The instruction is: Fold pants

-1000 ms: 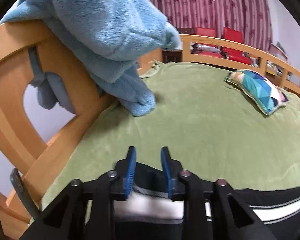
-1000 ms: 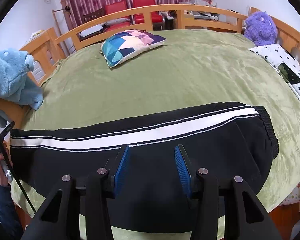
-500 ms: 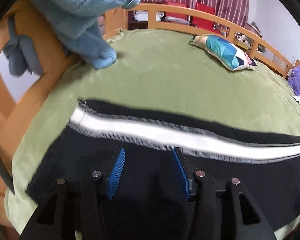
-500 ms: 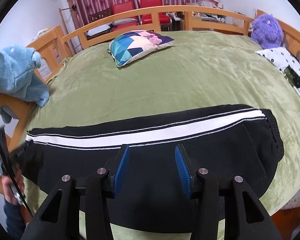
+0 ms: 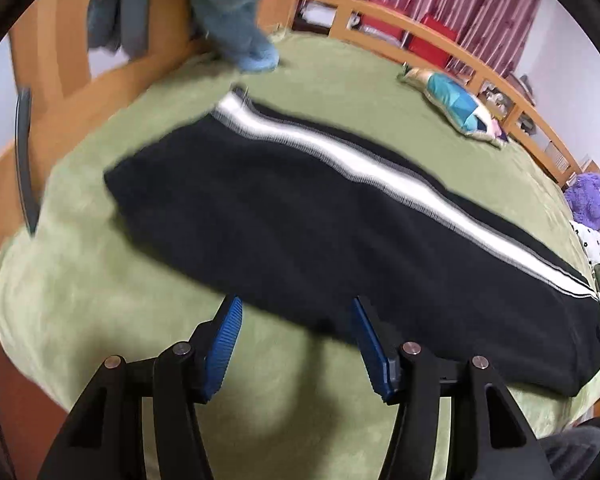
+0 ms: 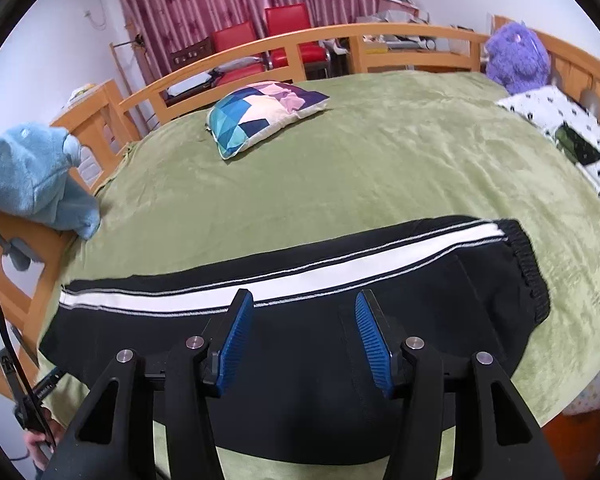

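Note:
Black pants (image 5: 300, 224) with a white side stripe lie flat, folded leg on leg, across the green bedspread (image 5: 120, 320). They also show in the right wrist view (image 6: 300, 360), waistband at the right. My left gripper (image 5: 296, 312) is open and empty, just off the near edge of the pants toward the leg end. My right gripper (image 6: 303, 304) is open and empty, above the pants near the stripe.
A blue plush toy (image 6: 28, 176) hangs on the wooden bed rail (image 6: 100, 132) at the left. A patterned pillow (image 6: 260, 112) lies at the far side. A purple plush (image 6: 516, 60) and a spotted pillow (image 6: 552, 116) lie at the right.
My left gripper let go of the leg end, opened and pulled back and up off the pants. My right gripper rose slightly and stayed open.

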The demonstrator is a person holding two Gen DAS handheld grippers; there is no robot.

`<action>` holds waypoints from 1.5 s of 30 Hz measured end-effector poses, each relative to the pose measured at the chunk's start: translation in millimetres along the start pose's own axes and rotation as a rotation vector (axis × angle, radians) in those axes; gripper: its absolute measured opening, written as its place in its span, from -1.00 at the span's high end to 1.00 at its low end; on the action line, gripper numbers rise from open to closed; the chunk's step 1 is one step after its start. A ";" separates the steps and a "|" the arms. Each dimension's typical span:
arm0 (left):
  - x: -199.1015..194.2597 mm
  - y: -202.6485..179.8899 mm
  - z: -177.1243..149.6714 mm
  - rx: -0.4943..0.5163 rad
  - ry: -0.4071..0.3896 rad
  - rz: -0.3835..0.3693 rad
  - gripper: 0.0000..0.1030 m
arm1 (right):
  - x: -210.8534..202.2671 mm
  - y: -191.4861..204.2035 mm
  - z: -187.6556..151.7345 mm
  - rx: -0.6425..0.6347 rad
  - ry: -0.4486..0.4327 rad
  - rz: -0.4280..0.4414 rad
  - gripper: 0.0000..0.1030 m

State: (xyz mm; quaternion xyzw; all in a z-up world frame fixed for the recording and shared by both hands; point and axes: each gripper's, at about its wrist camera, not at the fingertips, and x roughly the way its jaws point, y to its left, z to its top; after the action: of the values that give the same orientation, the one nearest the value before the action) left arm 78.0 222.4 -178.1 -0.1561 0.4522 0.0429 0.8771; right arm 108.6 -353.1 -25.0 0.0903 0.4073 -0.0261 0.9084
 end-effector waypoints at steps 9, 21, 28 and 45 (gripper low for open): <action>-49.2 -28.7 34.6 0.113 -0.100 0.040 -0.06 | -34.4 -93.5 -18.8 0.113 -0.031 -0.088 -0.20; -133.3 -130.6 80.9 0.312 -0.234 0.027 -0.31 | 17.2 -205.8 -63.5 0.272 0.055 -0.084 -0.36; -60.4 -154.5 43.7 0.235 -0.129 -0.021 -0.31 | 98.4 -252.1 -76.4 0.506 0.146 0.107 -0.36; -4.5 -108.5 -0.5 0.064 -0.086 -0.008 -0.31 | 69.7 -300.1 -9.6 0.521 -0.174 0.035 0.36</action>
State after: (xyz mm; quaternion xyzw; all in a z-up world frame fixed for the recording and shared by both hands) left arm 98.5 119.8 -149.3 -0.1276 0.4147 0.0315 0.9004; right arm 111.7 -644.3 -126.0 0.3256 0.3057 -0.1219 0.8864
